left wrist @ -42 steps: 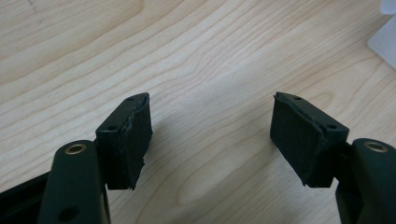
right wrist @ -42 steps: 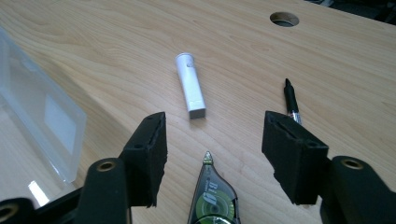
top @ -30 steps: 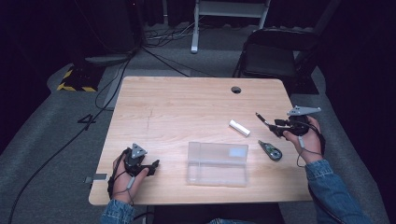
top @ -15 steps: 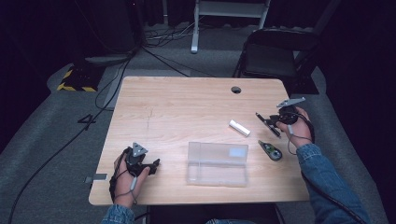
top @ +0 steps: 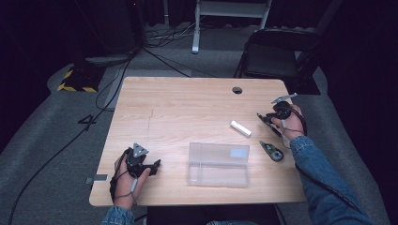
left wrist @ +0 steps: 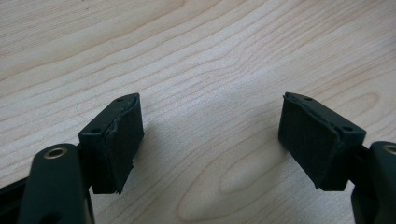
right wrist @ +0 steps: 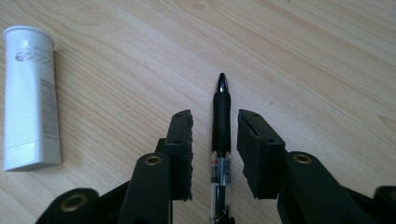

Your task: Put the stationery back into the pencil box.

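I count one pen, one white tube, one clear plastic box and one small dark oval gadget on my pale wood-grain desk. The box is flat, rectangular and looks empty. My right gripper sits low at the frame's right, its jaws just narrowed around the black, rubber-gripped pen, small gaps remaining. My left gripper, lower left, has jaws apart over bare wood.

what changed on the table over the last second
The right gripper came down and forward to the pen; its jaws have just been closing and now straddle the pen with gaps on both sides, so nothing is gripped yet. The left gripper opened a little. White tube, clear case and tape measure stayed put.
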The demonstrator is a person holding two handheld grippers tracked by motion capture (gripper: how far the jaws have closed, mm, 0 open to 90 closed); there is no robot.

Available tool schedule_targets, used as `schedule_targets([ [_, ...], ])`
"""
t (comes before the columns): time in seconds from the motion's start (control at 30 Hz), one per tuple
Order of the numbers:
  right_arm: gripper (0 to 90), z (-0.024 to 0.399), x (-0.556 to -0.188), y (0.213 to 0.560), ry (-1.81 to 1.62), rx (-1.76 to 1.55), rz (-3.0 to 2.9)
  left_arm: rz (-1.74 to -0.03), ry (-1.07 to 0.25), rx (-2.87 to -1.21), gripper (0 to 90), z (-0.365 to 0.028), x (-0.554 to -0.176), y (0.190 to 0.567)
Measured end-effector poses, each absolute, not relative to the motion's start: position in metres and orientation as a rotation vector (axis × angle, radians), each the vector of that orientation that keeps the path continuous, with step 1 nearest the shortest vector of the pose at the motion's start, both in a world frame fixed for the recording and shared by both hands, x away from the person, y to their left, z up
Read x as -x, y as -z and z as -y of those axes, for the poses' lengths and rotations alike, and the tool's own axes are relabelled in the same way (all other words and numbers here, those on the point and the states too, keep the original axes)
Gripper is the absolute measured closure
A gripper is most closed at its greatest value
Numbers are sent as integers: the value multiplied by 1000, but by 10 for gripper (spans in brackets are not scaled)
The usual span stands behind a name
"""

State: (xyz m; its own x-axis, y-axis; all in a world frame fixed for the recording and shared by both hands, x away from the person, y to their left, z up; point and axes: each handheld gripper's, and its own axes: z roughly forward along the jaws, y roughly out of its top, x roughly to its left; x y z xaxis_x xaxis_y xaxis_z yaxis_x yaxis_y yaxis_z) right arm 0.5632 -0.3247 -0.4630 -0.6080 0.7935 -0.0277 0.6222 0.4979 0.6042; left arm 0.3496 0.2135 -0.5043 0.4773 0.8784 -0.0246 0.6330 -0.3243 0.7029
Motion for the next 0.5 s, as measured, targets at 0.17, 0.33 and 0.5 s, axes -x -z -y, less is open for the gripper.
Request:
schedule_targets([
  [0.17,663,323,-570,468,-776,-1202,-2448,-1241,-480,-2073,224,-214,-350,504],
  [0.33,666,325,-573,470,-784,-1230,-2444,-1242,-481,-2073,222,-214,-350,504],
  [0.5,664,325,-575,475,-769,-1250,-2445,-1242,-478,-2073,222,-214,-350,504],
])
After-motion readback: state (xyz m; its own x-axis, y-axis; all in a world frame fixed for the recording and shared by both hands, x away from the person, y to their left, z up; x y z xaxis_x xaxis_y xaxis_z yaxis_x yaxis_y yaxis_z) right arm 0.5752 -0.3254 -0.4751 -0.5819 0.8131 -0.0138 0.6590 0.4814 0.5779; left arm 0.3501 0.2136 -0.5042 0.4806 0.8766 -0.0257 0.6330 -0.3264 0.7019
